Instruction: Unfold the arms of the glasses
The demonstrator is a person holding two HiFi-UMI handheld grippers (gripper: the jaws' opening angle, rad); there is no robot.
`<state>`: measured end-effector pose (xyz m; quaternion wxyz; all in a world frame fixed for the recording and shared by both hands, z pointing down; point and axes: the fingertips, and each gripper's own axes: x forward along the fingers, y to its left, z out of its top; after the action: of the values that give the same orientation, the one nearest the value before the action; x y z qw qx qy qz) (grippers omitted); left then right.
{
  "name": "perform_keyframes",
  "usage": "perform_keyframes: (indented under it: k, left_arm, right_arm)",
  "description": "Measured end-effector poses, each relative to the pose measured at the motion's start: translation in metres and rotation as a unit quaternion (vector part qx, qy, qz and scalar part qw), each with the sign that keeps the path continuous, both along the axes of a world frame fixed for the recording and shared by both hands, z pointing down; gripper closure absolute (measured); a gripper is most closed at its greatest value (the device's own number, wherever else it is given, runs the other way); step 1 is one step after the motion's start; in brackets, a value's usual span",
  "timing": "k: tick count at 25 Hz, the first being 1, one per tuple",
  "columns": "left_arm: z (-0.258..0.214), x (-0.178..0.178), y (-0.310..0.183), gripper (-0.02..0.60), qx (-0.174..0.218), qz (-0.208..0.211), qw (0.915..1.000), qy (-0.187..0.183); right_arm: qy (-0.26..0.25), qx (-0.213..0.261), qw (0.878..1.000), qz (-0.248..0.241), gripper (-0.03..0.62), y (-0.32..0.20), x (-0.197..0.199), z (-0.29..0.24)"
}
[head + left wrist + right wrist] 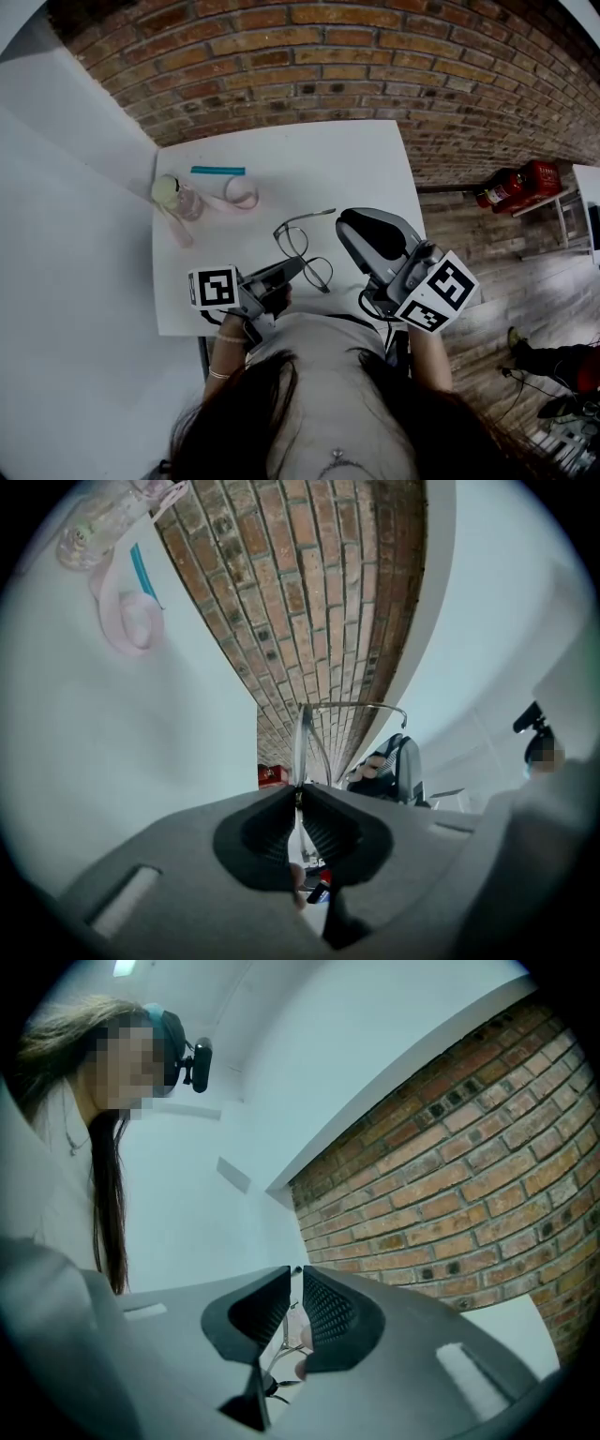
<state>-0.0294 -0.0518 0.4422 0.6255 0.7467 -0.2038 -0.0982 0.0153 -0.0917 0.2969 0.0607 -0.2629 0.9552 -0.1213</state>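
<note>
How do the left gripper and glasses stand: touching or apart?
Touching. The left gripper view shows the left gripper shut on the glasses, their wire frame rising between its jaws.

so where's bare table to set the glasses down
Bare: the far right of the table, beyond the glasses, and the near-left strip beside the left gripper. Crowded: far left, with the bottle, pink strap and teal stick.

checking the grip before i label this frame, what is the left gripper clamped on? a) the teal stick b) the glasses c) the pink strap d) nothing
b: in the left gripper view the left gripper has its jaws shut on the thin metal rim of the glasses, which stand up just beyond them.
</note>
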Motion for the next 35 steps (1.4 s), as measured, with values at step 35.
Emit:
perform_keyframes:
  k: [35]
  left_arm:
    - [-0.026, -0.012, -0.019, 0.560, 0.109, -0.046, 0.9846, -0.129]
  right_arm:
    - [0.078, -0.032, 0.994, -0.069, 0.562, 0.021, -0.053, 0.047]
